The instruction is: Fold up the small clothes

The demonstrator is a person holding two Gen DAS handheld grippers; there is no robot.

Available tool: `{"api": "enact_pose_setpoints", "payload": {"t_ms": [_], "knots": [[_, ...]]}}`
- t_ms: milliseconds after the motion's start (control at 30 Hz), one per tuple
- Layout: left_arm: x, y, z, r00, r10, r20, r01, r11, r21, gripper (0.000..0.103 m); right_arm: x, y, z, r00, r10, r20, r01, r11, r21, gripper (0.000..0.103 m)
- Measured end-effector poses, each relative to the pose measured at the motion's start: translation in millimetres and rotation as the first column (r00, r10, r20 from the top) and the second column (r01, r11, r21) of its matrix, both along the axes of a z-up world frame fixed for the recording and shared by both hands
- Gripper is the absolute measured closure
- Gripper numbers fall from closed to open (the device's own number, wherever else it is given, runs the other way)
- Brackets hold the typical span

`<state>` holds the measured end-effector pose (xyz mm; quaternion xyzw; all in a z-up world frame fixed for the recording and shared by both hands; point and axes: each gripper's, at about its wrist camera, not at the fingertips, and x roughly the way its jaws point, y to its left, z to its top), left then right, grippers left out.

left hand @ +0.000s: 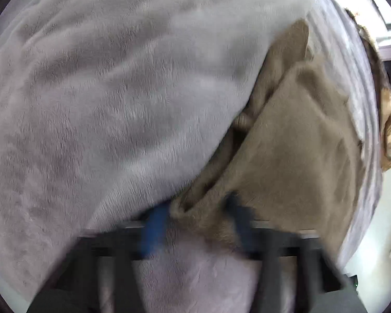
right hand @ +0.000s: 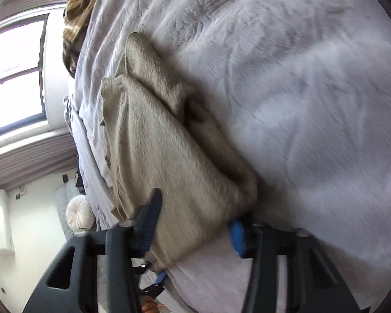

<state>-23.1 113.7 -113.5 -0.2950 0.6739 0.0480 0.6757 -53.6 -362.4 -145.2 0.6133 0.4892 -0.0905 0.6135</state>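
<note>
Pale grey plush bedding point(left hand: 112, 99) fills both wrist views and serves as the work surface, with a bright window point(right hand: 15, 78) off beyond its edge. On this bedding lies the small tan fleece garment point(right hand: 153, 135), partly doubled over itself, and a brown striped cloth point(right hand: 77, 7) sits bunched near the bedding's far edge, well apart from the work. The left gripper point(left hand: 195, 216) has its blue pads pinched on a near corner of the garment point(left hand: 294, 140). The right gripper point(right hand: 193, 224) straddles another near edge of it; its jaws look fairly wide around thick fabric, though whether the pads truly bite I cannot tell from the picture alone. The step in hand appears to be carrying a fold across. Next, both held corners probably need laying flat on the bedding, aligned with the garment's far edge, before letting go.
</note>
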Motion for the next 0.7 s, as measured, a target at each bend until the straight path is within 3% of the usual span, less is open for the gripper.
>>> {"api": "enact_pose_setpoints", "payload": {"t_ms": [67, 167, 300, 500, 600, 700], "knots": [[0.0, -4.2, 17.0, 0.996, -0.066, 0.056, 0.065, 0.998, 0.018, 0.087, 13.9, -1.8, 7.9, 0.997, 0.068, -0.021, -0.069, 0.997, -0.032, 0.095], [-12.2, -17.2, 52.6, 0.968, -0.198, 0.155, 0.185, 0.978, 0.095, 0.087, 31.0, -1.3, 36.9, 0.979, 0.200, 0.024, -0.197, 0.975, -0.102, 0.095], [-24.9, -20.3, 54.2, 0.961, -0.232, 0.149, 0.215, 0.969, 0.123, 0.087, 42.1, 2.5, 63.4, 0.943, 0.333, 0.007, -0.326, 0.927, -0.186, 0.095], [-22.1, -16.2, 12.4, 0.967, -0.232, 0.102, 0.217, 0.966, 0.137, 0.087, 41.5, 3.4, 25.2, 0.897, 0.418, -0.145, -0.441, 0.864, -0.241, 0.095], [-19.4, -19.3, 18.4, 0.956, -0.273, 0.110, 0.254, 0.954, 0.161, 0.087, 41.6, 3.3, 12.8, 0.899, 0.413, -0.147, -0.437, 0.869, -0.231, 0.095], [-21.1, -23.7, 27.6, 0.941, -0.320, 0.105, 0.295, 0.934, 0.202, 0.087, 44.5, 6.5, 18.1, 0.885, 0.437, -0.159, -0.464, 0.848, -0.255, 0.095]]}}
